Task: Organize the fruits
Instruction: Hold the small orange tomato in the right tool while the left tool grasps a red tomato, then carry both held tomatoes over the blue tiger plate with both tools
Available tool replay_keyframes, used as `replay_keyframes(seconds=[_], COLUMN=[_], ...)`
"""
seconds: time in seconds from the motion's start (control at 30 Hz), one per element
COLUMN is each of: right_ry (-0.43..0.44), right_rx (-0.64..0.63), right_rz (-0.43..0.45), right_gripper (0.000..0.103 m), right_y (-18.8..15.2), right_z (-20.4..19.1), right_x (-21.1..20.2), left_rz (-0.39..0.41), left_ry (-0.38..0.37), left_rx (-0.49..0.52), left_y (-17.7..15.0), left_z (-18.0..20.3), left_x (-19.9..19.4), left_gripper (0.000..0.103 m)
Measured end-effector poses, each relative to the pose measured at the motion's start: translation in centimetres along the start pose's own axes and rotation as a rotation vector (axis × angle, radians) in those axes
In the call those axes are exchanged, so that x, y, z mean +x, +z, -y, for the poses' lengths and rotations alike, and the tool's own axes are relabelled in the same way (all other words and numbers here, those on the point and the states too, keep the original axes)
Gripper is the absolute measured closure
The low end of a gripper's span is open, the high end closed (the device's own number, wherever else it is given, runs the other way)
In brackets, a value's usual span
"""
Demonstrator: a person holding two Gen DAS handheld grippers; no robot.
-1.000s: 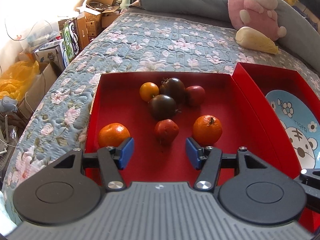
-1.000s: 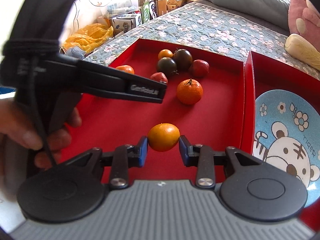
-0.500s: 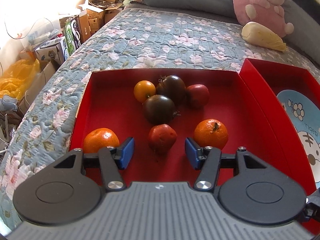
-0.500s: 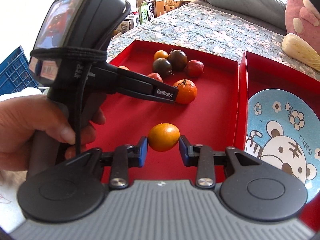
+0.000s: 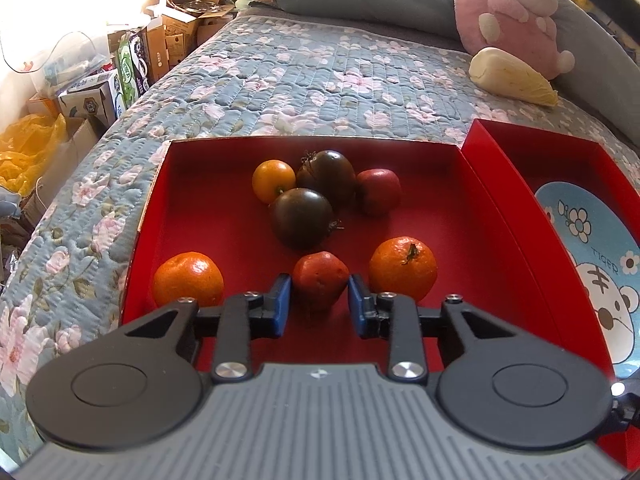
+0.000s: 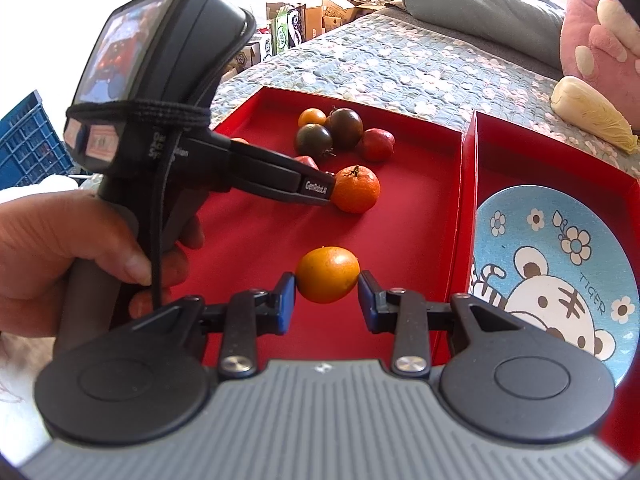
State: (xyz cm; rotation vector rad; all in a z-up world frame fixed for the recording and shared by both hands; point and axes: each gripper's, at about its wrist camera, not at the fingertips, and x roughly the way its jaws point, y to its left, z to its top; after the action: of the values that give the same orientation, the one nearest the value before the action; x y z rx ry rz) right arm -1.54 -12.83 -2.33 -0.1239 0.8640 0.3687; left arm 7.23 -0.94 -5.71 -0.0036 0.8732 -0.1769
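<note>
Two fruits are gripped at lower centre of each view, a red fruit (image 5: 320, 282) by the just-closed left gripper (image 5: 319, 304) and a yellow-orange fruit (image 6: 327, 274) by the right gripper (image 6: 327, 304), so lifting toward the plate (image 6: 560, 256) at right is judged next.

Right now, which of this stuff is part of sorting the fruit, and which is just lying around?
Part of the job:
- left gripper, just closed on the red fruit
- right gripper, shut on the orange fruit
- red tray
- tiger plate

Lying around:
- pink plush toy
- cardboard boxes
- floral quilt
</note>
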Motion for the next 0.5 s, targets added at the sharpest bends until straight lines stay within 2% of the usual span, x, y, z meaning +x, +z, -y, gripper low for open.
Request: replay_keyframes(seconds=[0.5], right_ry=[-0.008], right_rx=[0.007], right_rz=[0.022], right_gripper=[0.066], right_y=[0.1], right_z=[-0.1], right_x=[-1.5], left_rz=[0.048], left_ry=[0.038], left_rx=[-0.05], left_y=[-0.8], left_z=[-1.5], left_x=[-3.0], left_gripper=[0.068])
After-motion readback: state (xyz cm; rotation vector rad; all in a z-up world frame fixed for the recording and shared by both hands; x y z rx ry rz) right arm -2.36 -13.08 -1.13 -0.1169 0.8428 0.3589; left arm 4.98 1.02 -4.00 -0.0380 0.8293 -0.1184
